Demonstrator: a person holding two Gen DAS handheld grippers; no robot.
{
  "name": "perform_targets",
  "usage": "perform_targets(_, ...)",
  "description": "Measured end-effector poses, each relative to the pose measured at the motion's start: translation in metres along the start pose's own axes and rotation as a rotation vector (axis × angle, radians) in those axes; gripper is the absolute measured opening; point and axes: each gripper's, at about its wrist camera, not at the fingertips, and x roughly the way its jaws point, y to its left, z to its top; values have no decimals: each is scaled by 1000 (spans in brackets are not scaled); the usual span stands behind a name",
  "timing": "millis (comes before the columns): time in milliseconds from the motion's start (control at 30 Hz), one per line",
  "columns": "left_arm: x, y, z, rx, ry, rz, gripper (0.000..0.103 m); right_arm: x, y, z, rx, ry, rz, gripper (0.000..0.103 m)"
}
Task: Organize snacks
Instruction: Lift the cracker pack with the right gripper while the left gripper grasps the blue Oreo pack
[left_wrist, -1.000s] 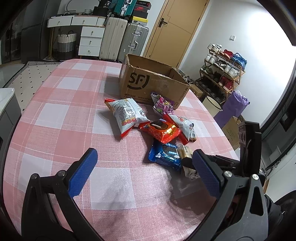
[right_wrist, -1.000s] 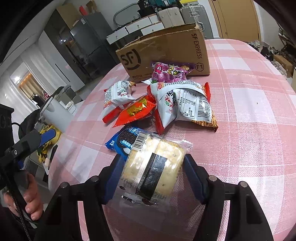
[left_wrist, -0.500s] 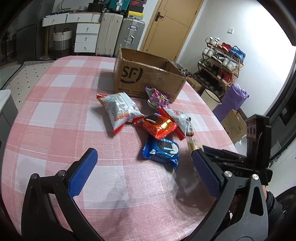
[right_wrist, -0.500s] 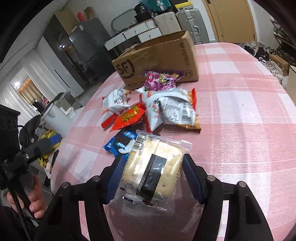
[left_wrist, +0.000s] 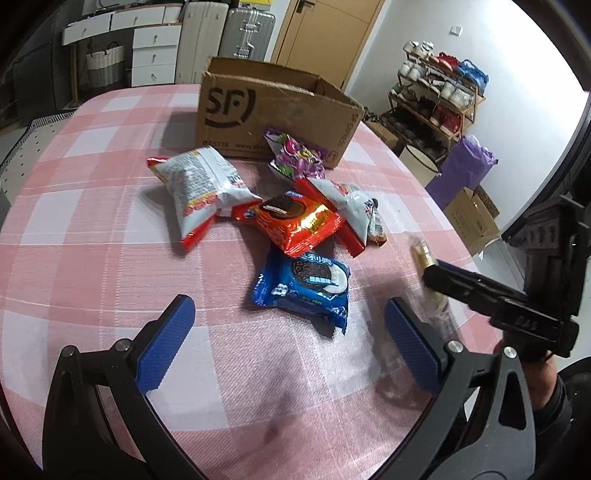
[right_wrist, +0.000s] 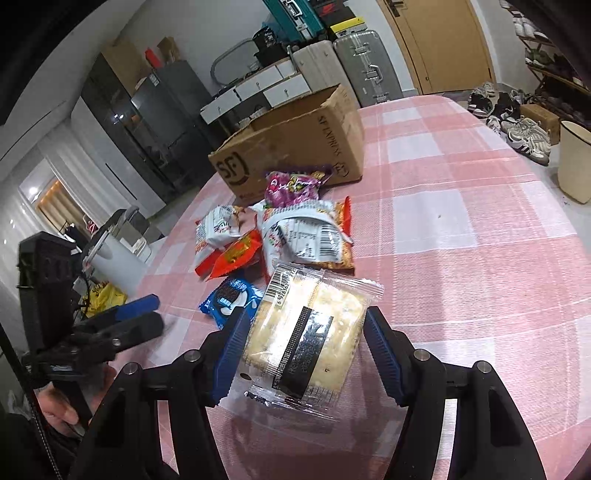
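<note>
A pink-and-white checked tablecloth (right_wrist: 480, 229) covers the table. Beyond both grippers stands an open corrugated cardboard box (left_wrist: 273, 110), with crinkled foil snack bags heaped before it. The left gripper (left_wrist: 288, 332) hovers released, its ribbed blue pads wide apart, just short of a glossy blue cookie pack (left_wrist: 306, 284). The right gripper (right_wrist: 304, 350) clenches a flat, square cracker packet (right_wrist: 306, 332) in clear plastic, raised off the cloth.
</note>
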Motion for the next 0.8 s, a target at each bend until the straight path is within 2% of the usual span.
perform_targets(400, 49, -25, 7, 70, 71, 42, 102, -19, -13, -2, 27, -43, 14, 64)
perform_targets(800, 82, -27, 18, 59, 100, 76, 102, -21, -24, -7, 51, -44, 21, 64)
